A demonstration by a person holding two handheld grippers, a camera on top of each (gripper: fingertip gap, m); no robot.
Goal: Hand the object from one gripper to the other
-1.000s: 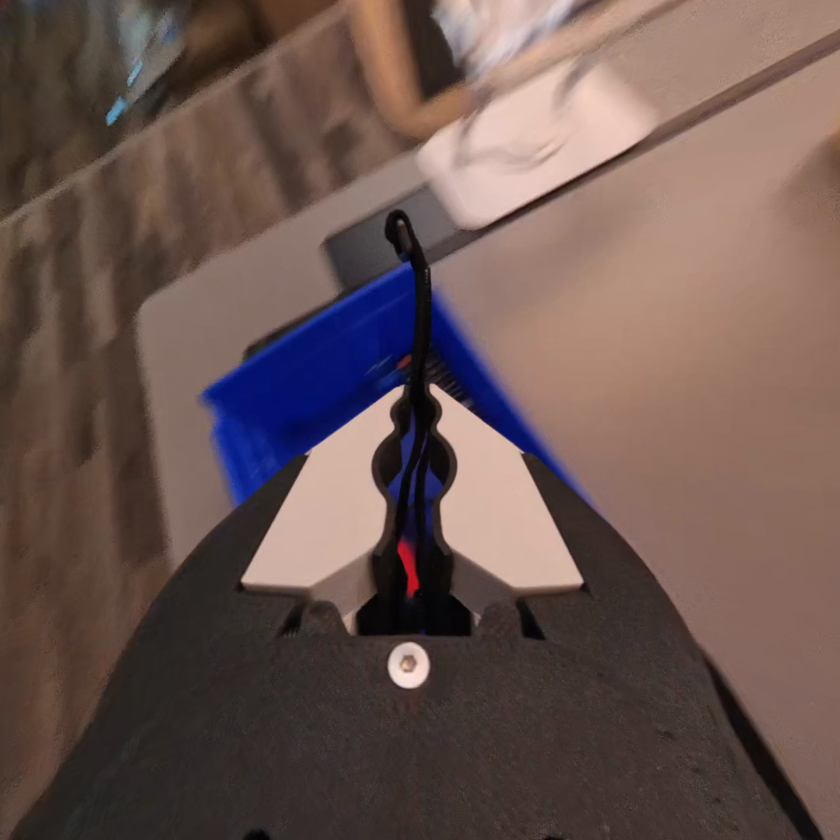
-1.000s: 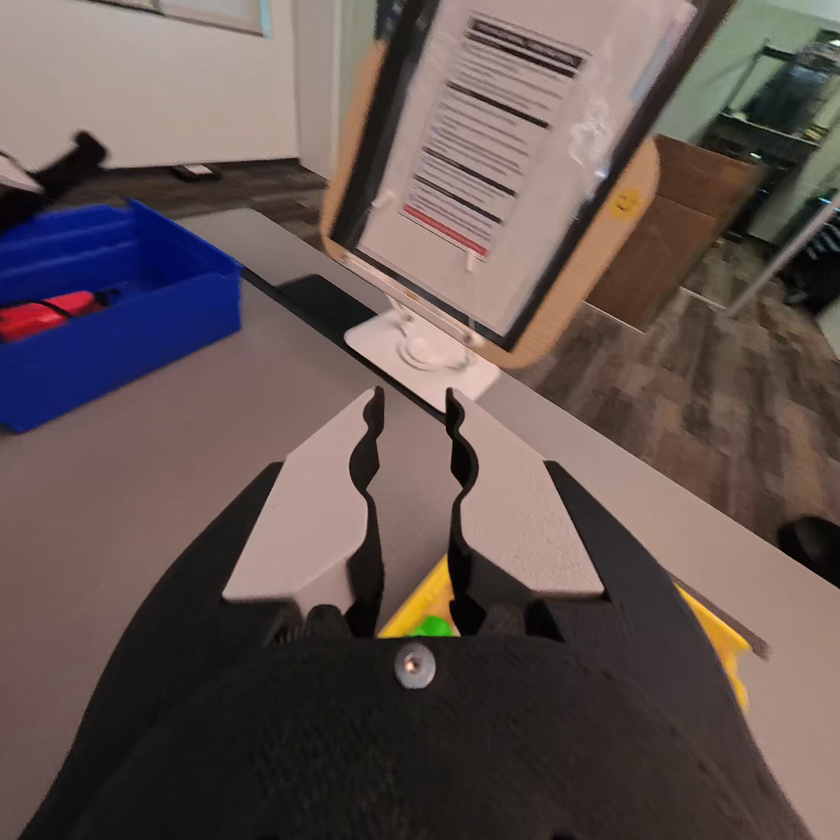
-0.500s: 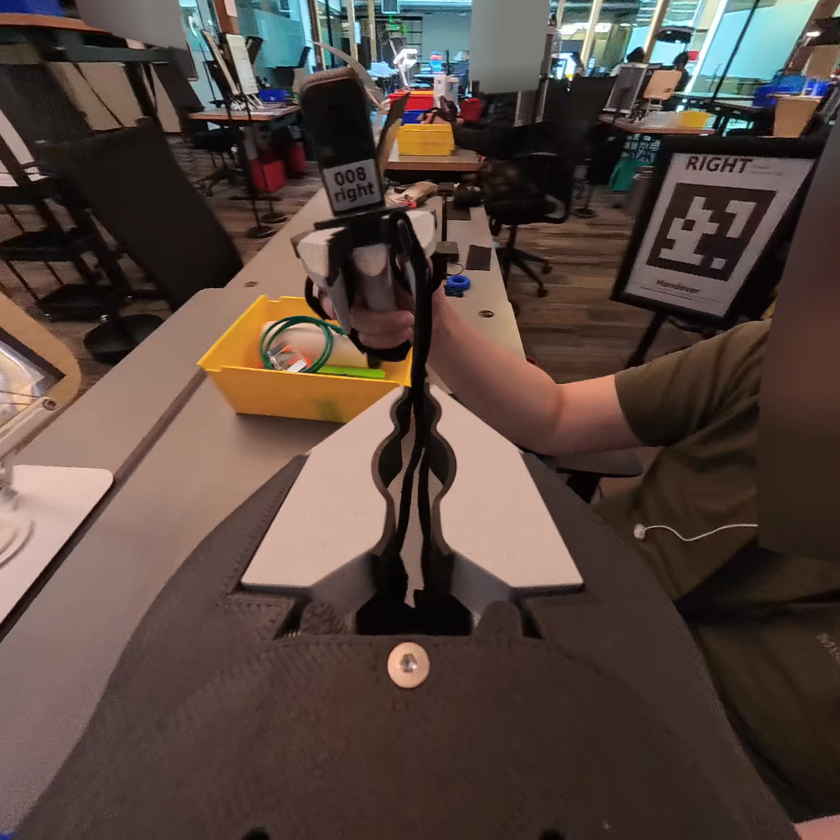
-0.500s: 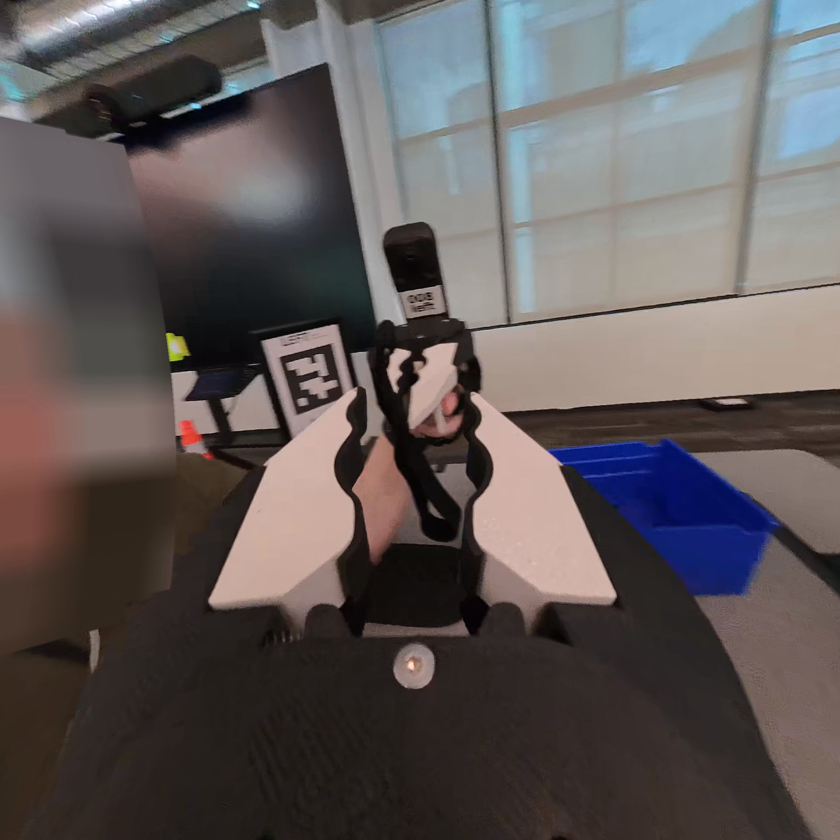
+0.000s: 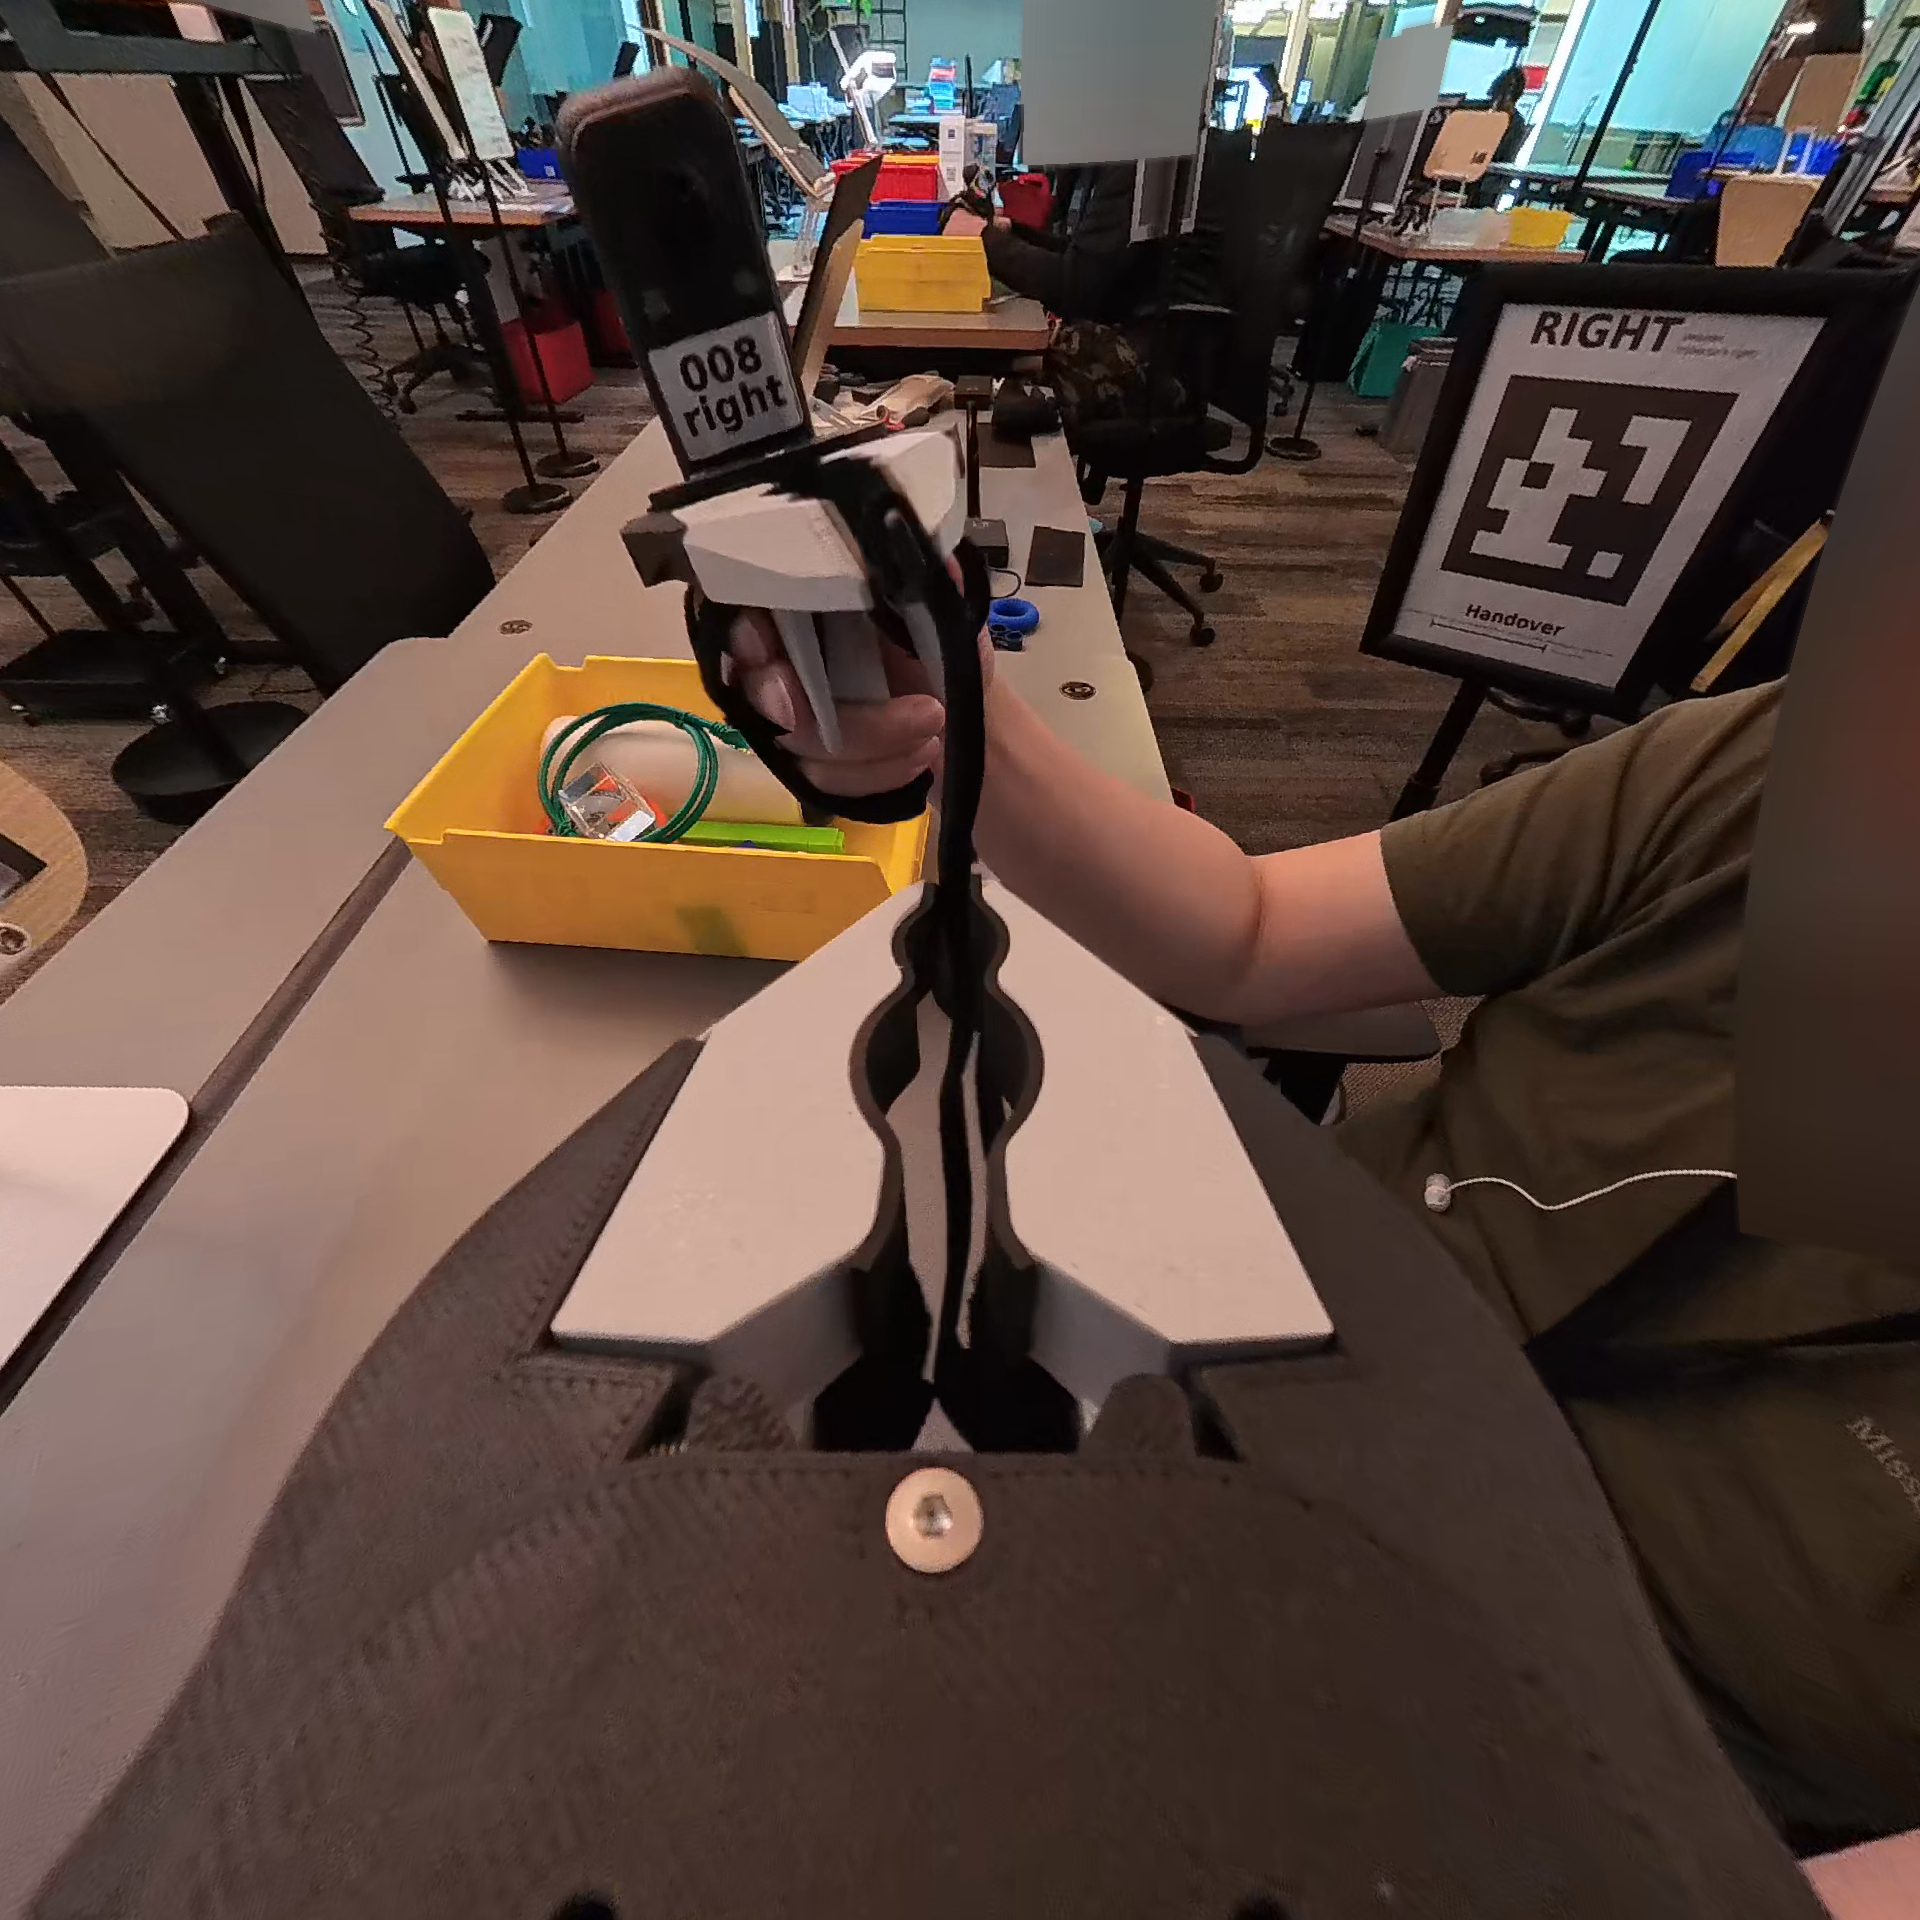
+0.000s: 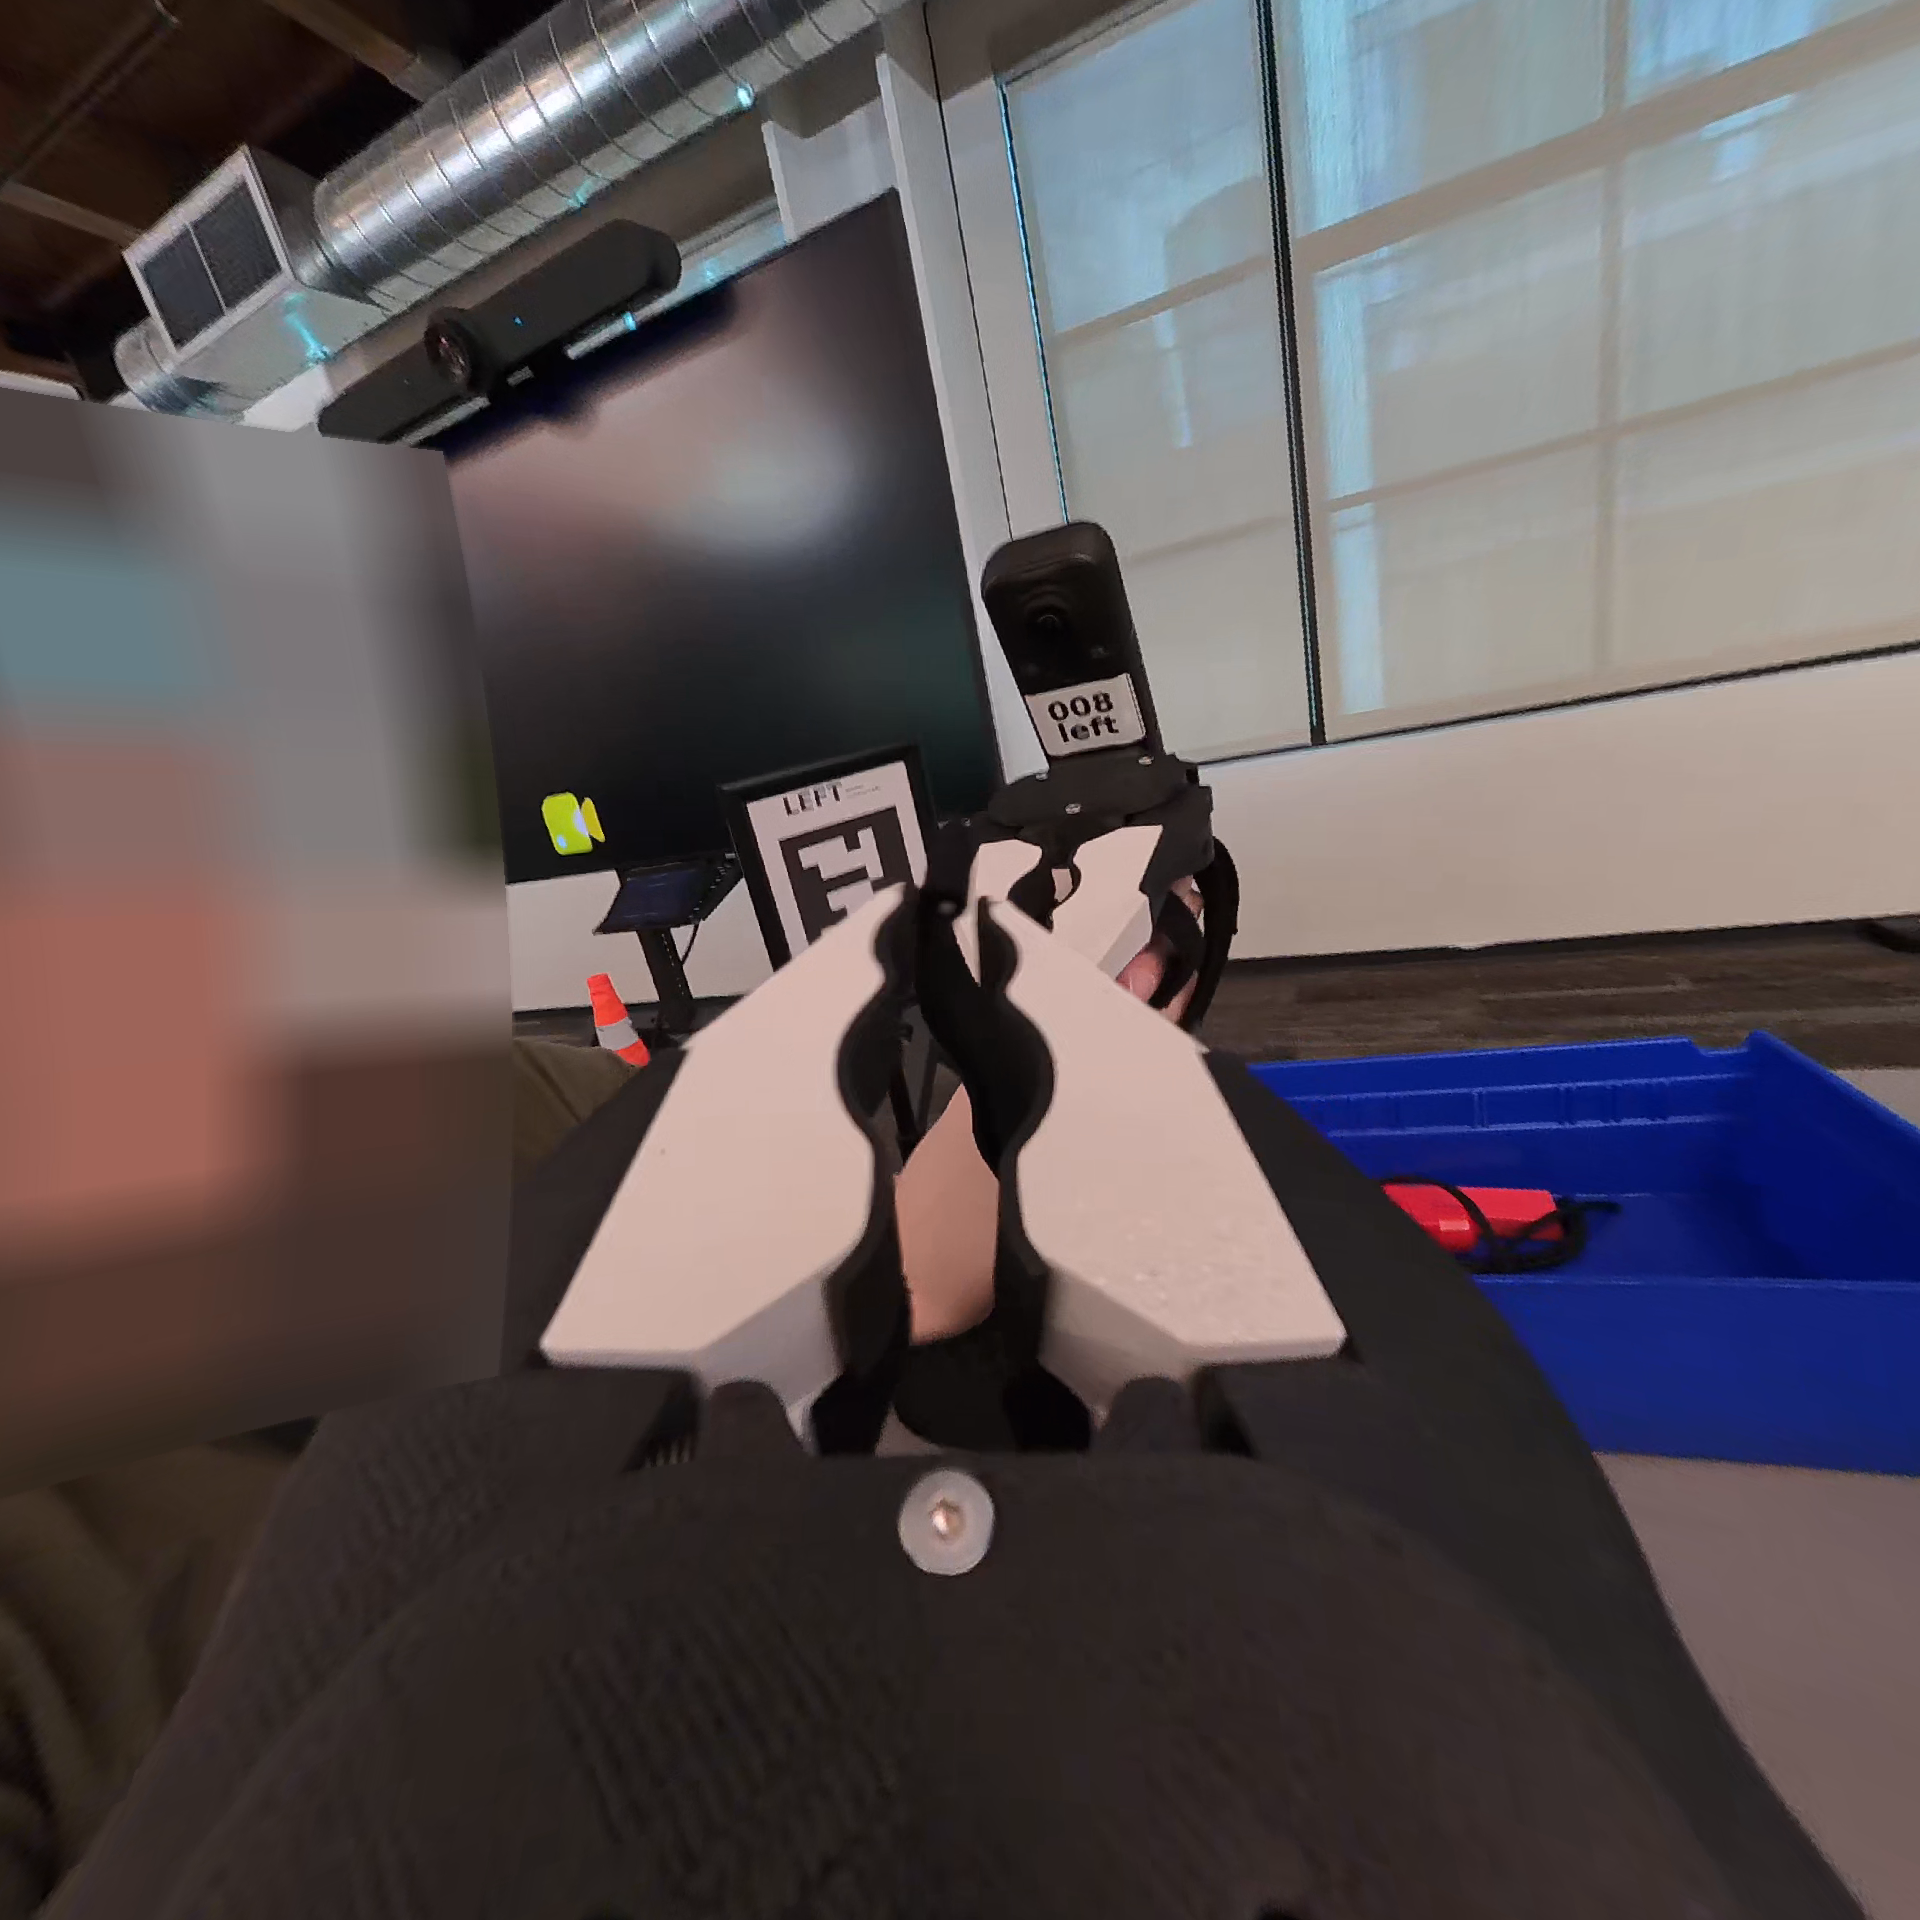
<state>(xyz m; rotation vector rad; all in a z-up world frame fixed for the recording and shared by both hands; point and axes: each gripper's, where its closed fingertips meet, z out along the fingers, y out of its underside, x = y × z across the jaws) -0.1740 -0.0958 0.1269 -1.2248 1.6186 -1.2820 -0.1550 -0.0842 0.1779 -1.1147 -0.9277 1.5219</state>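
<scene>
A black cord [image 5: 961, 727] runs from my left gripper [image 5: 951, 883], which is shut on it, up to my right gripper [image 5: 878, 520]. The two grippers face each other above the grey table [image 5: 260, 1039]. In the right wrist view my right gripper [image 6: 943, 909] has its fingertips closed in on the cord [image 6: 966, 997], with the cord pinched between them. The left gripper [image 6: 1049, 883] shows just behind, its fingers pointing at me. A person's hand holds each gripper.
A yellow bin [image 5: 623, 894] with a green cable [image 5: 623, 769] stands on the table below the right gripper. A blue bin [image 6: 1766, 1351] holds a red object [image 6: 1455, 1216]. A framed marker sign [image 5: 1590, 488] stands at the right. The person's arm and torso lie close by. There is about 6 centimeters between the tips of the two grippers.
Both grippers swung away from the bins to face each other. The right gripper came up to the cord and its fingers narrowed from wide open to closed on it.
</scene>
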